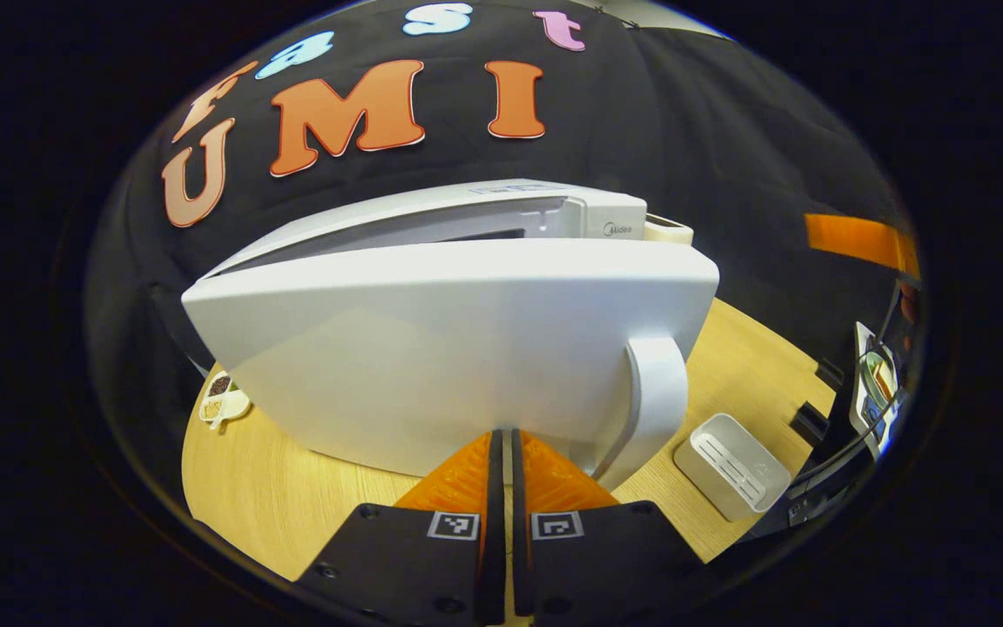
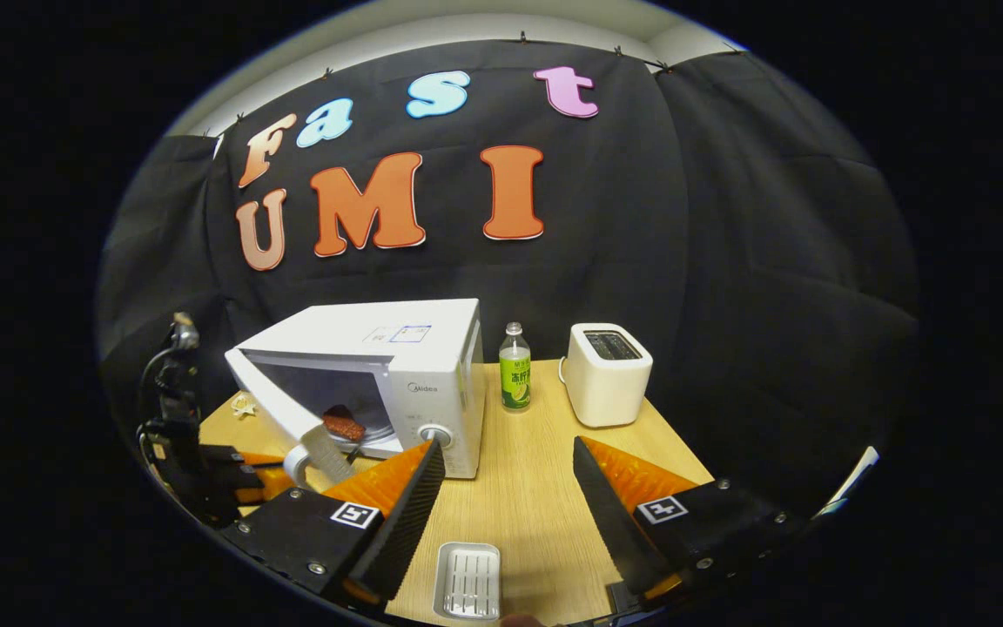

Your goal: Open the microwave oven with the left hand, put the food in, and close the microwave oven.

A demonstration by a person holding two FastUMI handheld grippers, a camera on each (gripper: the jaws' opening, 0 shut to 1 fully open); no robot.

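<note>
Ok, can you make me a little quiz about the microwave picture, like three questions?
1. True or false: the food is already inside the microwave.
2. What stands between the microwave and the toaster? A) a green-labelled bottle B) a cup C) a plate
3. Fill in: the microwave door is partly ____, and the left gripper, fingers together, is right up against it.

Key
1. True: a dark reddish piece lies inside.
2. A, the bottle.
3. Open. The right gripper is open and holds nothing, above a white tray on the table.
</note>
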